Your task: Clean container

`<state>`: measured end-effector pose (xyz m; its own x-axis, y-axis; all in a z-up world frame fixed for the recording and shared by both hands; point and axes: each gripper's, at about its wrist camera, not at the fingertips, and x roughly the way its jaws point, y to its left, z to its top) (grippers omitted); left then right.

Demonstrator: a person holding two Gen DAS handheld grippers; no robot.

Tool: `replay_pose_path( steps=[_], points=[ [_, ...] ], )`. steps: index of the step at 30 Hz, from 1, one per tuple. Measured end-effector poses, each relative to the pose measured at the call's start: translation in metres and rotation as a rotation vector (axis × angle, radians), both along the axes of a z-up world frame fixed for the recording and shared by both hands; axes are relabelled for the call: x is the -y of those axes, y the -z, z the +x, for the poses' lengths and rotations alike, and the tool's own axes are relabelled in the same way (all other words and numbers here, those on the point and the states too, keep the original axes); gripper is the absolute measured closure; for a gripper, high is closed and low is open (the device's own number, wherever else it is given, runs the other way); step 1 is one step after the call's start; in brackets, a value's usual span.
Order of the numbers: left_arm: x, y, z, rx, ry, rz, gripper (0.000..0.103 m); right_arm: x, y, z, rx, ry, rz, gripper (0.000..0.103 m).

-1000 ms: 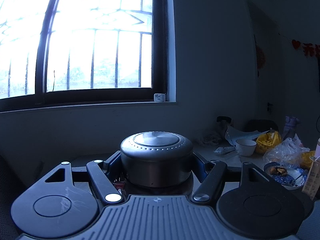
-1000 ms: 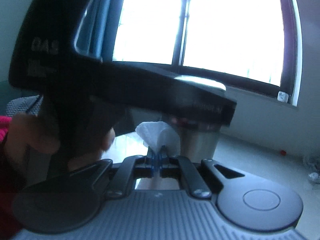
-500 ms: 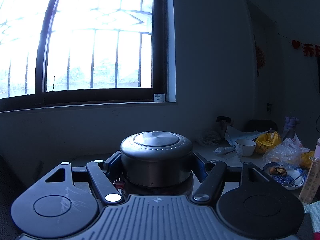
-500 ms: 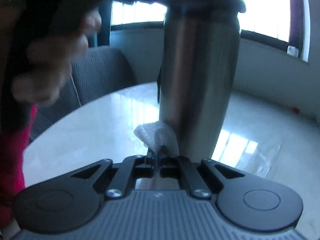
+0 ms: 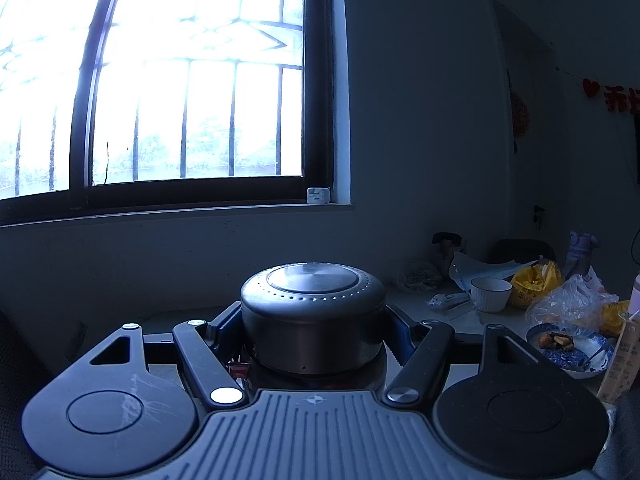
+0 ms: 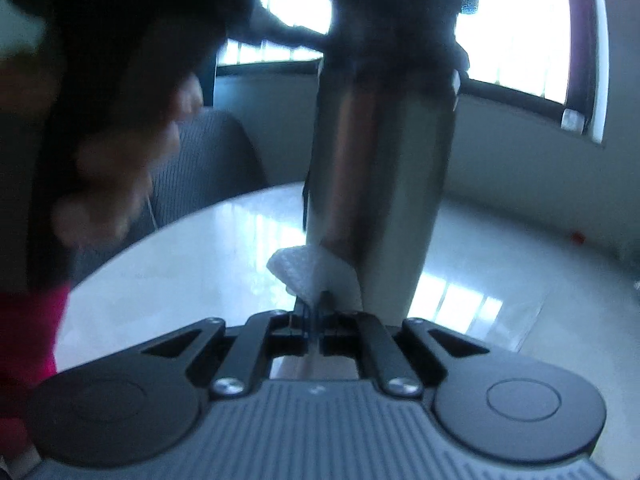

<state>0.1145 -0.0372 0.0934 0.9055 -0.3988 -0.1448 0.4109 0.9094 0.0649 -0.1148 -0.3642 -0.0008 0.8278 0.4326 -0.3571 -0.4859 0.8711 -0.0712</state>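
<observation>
Left wrist view: camera mounted behind the left hand-held gripper [image 5: 314, 344], facing almost level along its fingers toward the window [image 5: 160, 80] and wall. The flask [image 5: 314, 312] fills the near centre, seen at cap height; the far desk [image 5: 500, 320] edge with its clutter lies at right.

Right wrist view: camera behind the right hand-held gripper [image 6: 314, 308], tilted slightly down over the desk [image 6: 480, 248], very near the flask [image 6: 380, 184], whose body is seen from low on its side.

Shared: flask, window [image 6: 520, 20], sill box [image 5: 318, 195], desk. The left hand-held gripper [image 6: 400, 40] appears dark and blurred at top of the right view.
</observation>
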Motion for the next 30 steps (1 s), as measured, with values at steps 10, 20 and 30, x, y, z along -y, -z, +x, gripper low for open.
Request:
replay_pose_path(
  steps=[10,20,30],
  points=[
    [-0.003,0.0,0.0,0.0,-0.001,-0.002,0.032,-0.028,-0.034,0.011,0.142,0.02,0.046,0.1],
    [-0.006,0.001,-0.001,0.0,0.001,-0.003,0.032,-0.06,-0.051,0.034,0.202,0.03,0.085,0.1],
    [-0.007,0.0,0.0,0.0,-0.001,-0.003,0.032,-0.062,-0.021,0.045,0.099,0.051,0.08,0.1]
  ],
)
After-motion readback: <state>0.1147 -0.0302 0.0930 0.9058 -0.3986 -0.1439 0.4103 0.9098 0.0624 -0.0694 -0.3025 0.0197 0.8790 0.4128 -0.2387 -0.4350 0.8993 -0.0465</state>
